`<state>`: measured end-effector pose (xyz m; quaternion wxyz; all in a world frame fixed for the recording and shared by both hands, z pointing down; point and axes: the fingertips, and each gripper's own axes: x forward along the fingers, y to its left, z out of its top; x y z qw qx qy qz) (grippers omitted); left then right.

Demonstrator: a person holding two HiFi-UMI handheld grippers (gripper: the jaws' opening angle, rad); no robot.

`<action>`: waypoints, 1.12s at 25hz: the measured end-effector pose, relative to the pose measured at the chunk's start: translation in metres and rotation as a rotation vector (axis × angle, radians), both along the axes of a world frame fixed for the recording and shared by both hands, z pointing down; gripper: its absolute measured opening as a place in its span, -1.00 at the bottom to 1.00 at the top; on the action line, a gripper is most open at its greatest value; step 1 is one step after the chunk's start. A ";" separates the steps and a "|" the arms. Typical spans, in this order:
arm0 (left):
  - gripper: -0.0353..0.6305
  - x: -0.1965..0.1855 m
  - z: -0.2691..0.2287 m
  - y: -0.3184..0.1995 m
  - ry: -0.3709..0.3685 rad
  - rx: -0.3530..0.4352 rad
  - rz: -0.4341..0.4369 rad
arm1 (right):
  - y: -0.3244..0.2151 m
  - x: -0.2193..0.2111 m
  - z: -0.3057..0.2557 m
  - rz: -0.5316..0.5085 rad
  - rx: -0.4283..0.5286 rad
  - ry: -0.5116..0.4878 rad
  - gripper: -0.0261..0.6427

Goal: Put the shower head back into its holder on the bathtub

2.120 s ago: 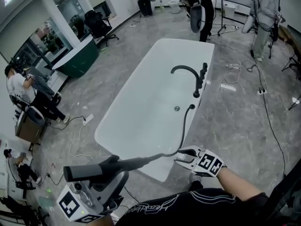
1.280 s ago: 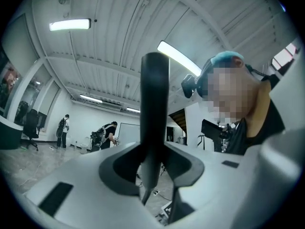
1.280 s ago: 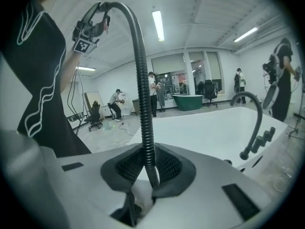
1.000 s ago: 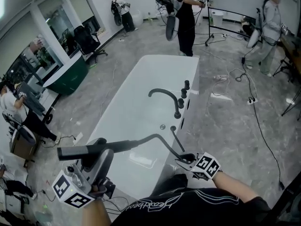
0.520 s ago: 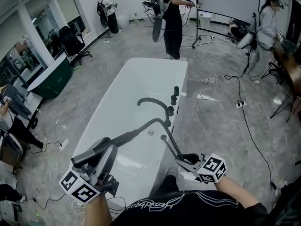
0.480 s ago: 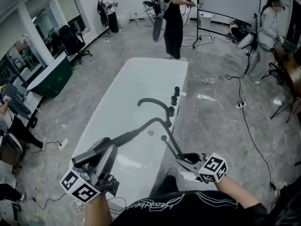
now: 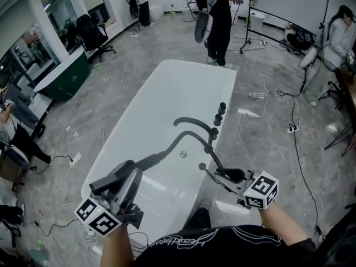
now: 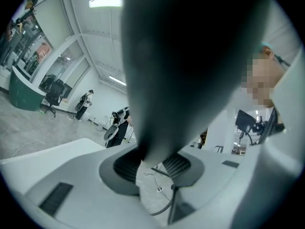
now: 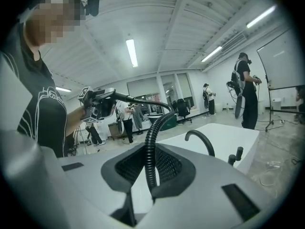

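While the left gripper (image 7: 132,174) squeezes the dark shower head (image 7: 108,181) by the bathtub's (image 7: 167,74) seven o'clock end and the right gripper (image 7: 231,176) pinches the hose (image 7: 194,134), carry the head slowly toward the taps (image 7: 218,113) at one o'clock, hose loose.

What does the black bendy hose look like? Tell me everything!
The hose is black, ribbed and bendy; I can't tell whether it is plastic or metal. One stretch runs between the pads of the right gripper, which grip it. From there it arches above the white bathtub to the dark shower head held in the left gripper. A short stretch leads from the right gripper to a small fitting by the tub's rim.
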<state>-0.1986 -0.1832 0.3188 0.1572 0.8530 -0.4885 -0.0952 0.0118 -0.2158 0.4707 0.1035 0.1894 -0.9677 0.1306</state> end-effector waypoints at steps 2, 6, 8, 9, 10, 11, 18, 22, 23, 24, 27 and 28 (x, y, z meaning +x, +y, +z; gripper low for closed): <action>-0.49 -0.005 0.003 -0.005 -0.012 -0.003 -0.005 | -0.012 -0.007 0.000 -0.003 0.004 -0.002 -0.74; -0.49 -0.009 0.005 -0.013 0.012 0.001 0.004 | -0.039 -0.019 0.003 -0.003 0.010 0.006 -0.74; -0.49 -0.011 0.003 -0.013 0.019 0.005 0.010 | -0.051 -0.028 0.007 -0.003 0.013 0.010 -0.74; -0.49 -0.013 0.003 -0.012 0.015 0.009 0.010 | -0.056 -0.033 0.008 -0.002 0.012 0.012 -0.74; -0.49 -0.015 0.002 -0.011 0.010 0.013 0.010 | -0.061 -0.038 0.010 -0.002 0.011 0.015 -0.74; -0.49 -0.017 0.001 -0.010 0.006 0.016 0.011 | -0.066 -0.043 0.013 -0.001 0.011 0.022 -0.74; -0.49 -0.025 0.001 -0.010 0.017 0.030 0.025 | -0.092 -0.064 0.047 -0.012 -0.001 0.088 -0.74; -0.49 -0.023 0.003 -0.009 0.015 0.028 0.038 | -0.100 -0.070 0.074 -0.017 -0.006 0.153 -0.74; -0.49 -0.023 0.005 -0.009 0.012 0.025 0.041 | -0.101 -0.072 0.080 -0.015 -0.004 0.170 -0.74; -0.49 -0.023 0.007 -0.009 0.010 0.022 0.044 | -0.103 -0.074 0.087 -0.012 -0.001 0.188 -0.74; -0.49 -0.024 0.014 -0.012 0.009 0.010 0.047 | -0.108 -0.078 0.111 0.000 -0.010 0.236 -0.74; -0.49 -0.024 0.017 -0.013 0.011 0.005 0.048 | -0.109 -0.079 0.119 0.002 -0.018 0.250 -0.74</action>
